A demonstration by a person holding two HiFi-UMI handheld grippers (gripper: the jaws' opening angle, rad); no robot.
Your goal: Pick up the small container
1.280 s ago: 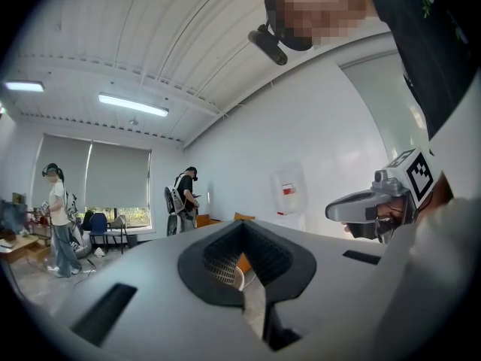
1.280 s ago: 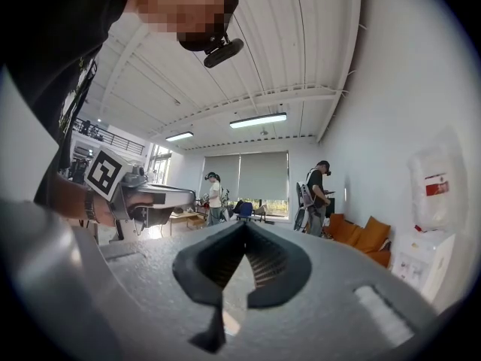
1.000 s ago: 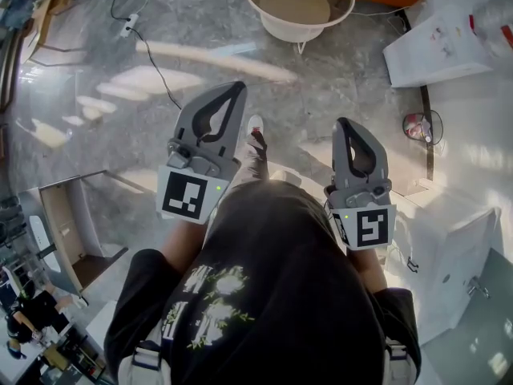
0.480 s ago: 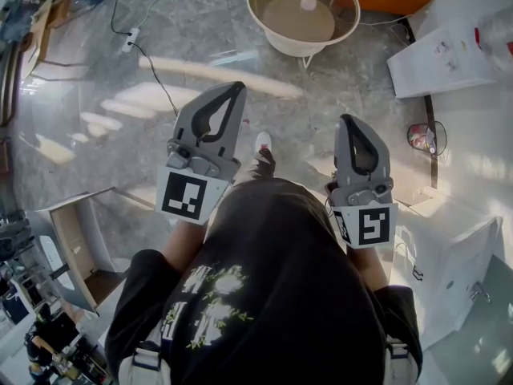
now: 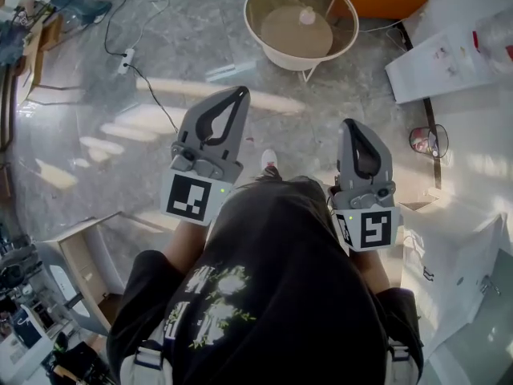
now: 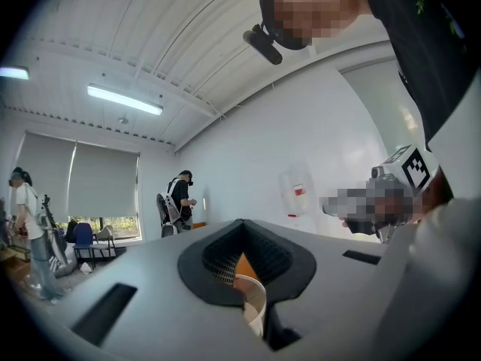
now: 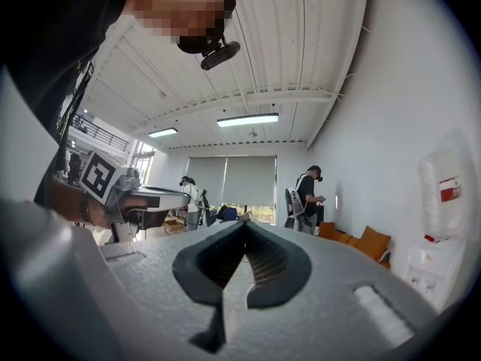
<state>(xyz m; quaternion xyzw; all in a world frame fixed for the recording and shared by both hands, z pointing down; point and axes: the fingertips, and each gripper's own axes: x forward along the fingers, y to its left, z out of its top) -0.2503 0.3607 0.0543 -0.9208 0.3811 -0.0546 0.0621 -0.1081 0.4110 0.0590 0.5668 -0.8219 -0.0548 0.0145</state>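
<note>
The left gripper (image 5: 240, 95) has its jaws pressed together with nothing between them, and so does the right gripper (image 5: 350, 125). Both are held level above the grey floor (image 5: 96, 95). Well ahead, between the two, a round table (image 5: 276, 57) carries the small container (image 5: 307, 14) near its middle.

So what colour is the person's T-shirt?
Black T-shirt with white flowers; head view shows it best.
</note>
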